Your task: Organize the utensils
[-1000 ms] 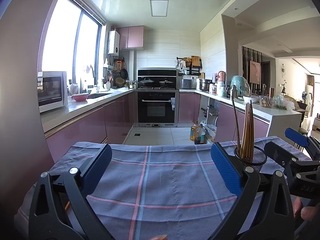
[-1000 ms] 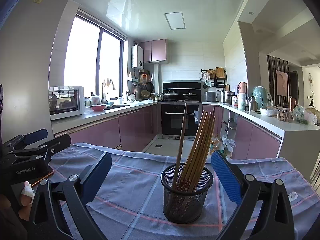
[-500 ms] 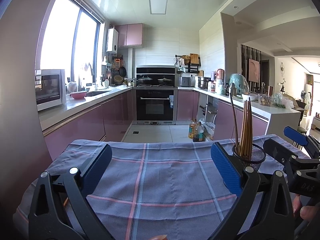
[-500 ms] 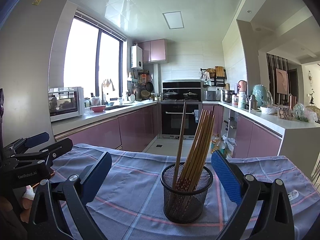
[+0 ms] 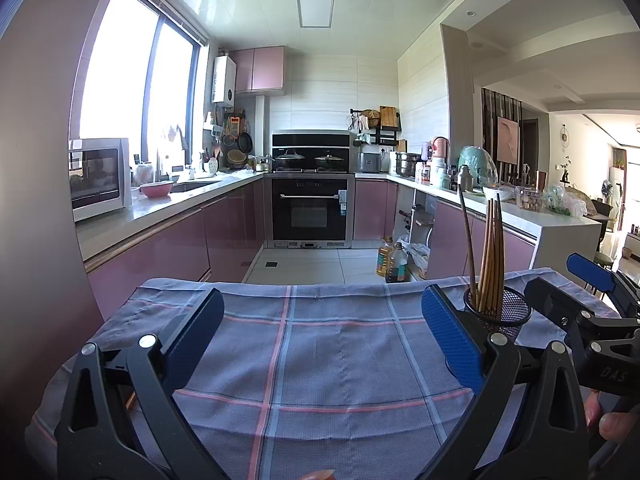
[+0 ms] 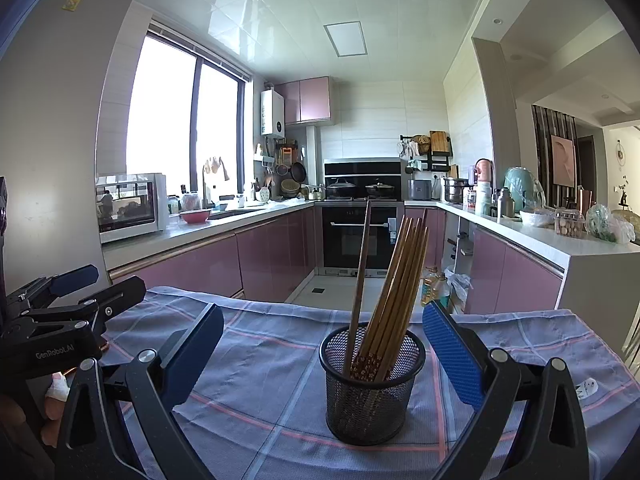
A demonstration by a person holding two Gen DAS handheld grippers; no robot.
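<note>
A black mesh holder (image 6: 372, 384) stands on the plaid cloth (image 6: 260, 380) with several wooden chopsticks (image 6: 394, 280) upright in it. It also shows at the right of the left wrist view (image 5: 498, 312). My right gripper (image 6: 322, 356) is open and empty, with the holder just ahead between its blue pads. My left gripper (image 5: 322, 344) is open and empty over bare cloth (image 5: 320, 360), left of the holder. Each gripper shows in the other's view, the right gripper (image 5: 592, 312) and the left gripper (image 6: 60, 312).
The cloth-covered table ends at its far edge (image 5: 320, 286), with kitchen floor beyond. Pink cabinets and a counter with a microwave (image 5: 98, 178) run on the left, an oven (image 5: 312, 208) is at the back, and a cluttered counter (image 6: 540, 224) runs on the right.
Both views have shifted slightly, the table's far edge sitting a little lower in frame. The holder and chopsticks have not moved. Both grippers stay open.
</note>
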